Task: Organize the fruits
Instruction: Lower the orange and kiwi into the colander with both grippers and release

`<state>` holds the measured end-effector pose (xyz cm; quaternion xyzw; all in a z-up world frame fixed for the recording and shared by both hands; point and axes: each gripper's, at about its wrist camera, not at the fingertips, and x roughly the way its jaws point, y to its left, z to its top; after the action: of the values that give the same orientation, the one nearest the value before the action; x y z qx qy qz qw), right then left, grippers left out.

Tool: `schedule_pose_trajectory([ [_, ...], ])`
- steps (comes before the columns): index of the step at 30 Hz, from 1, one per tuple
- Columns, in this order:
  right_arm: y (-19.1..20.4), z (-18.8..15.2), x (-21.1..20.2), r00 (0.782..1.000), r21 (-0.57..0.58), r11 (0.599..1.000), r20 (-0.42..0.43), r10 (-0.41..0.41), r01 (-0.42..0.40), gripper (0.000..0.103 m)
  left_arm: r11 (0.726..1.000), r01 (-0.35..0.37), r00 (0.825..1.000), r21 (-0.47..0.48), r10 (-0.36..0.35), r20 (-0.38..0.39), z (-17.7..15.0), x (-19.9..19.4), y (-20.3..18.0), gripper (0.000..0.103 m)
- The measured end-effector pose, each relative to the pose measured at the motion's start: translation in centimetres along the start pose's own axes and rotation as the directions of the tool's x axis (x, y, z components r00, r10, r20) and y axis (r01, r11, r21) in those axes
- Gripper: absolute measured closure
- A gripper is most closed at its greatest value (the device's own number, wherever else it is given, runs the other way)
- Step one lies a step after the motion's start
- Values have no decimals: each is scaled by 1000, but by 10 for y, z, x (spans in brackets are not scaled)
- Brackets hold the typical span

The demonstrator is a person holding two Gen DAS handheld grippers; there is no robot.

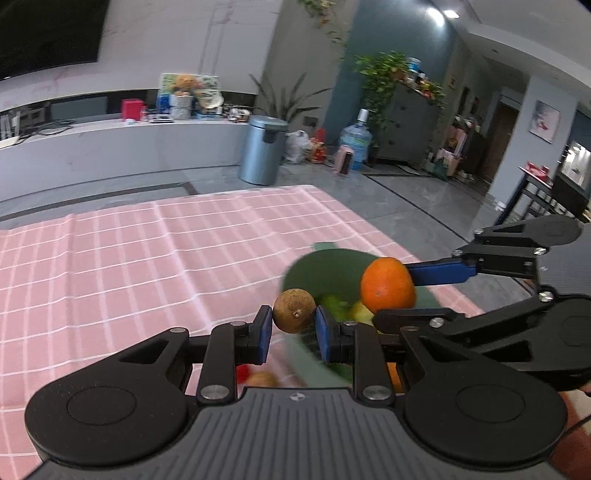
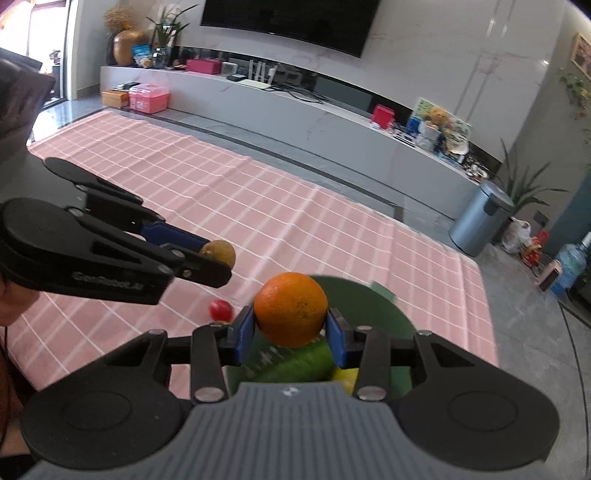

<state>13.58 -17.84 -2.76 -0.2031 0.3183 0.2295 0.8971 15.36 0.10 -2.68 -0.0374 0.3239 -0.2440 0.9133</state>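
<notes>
Past my worktop's pink checked cloth (image 1: 147, 258) a grey pedal bin (image 1: 262, 149) stands on the floor, a water jug (image 1: 355, 140) to its right. A long white cabinet (image 2: 295, 110) runs along the far wall under a dark television (image 2: 291, 20). On the floor at its left end sits a pink box (image 2: 149, 96).

We cannot make out the blurred green and yellow fruits (image 2: 303, 363) inside the green plastic bowl (image 2: 373, 306); our right gripper's grey body hides most of them. A small brownish fruit (image 1: 263, 378) under our left gripper is half hidden.
</notes>
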Motion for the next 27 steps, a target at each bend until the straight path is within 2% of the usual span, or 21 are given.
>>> schedule_pose_trajectory([
  [4, -17, -12, -5, 999, 15, 999, -16, -30, 30, 65, 999, 38, 999, 39, -37, -27, 2, 10, -20, 75],
  [11, -44, -32, 2, 996, 6, 998, -61, -58, 59, 65, 990, 99, 989, 101, -87, -123, -1, 40, -50, 75],
  [27, -74, -58, 40, 984, -49, 996, -162, -78, 71, 65, 983, 141, 953, 117, -102, -284, -9, 98, -65, 75],
])
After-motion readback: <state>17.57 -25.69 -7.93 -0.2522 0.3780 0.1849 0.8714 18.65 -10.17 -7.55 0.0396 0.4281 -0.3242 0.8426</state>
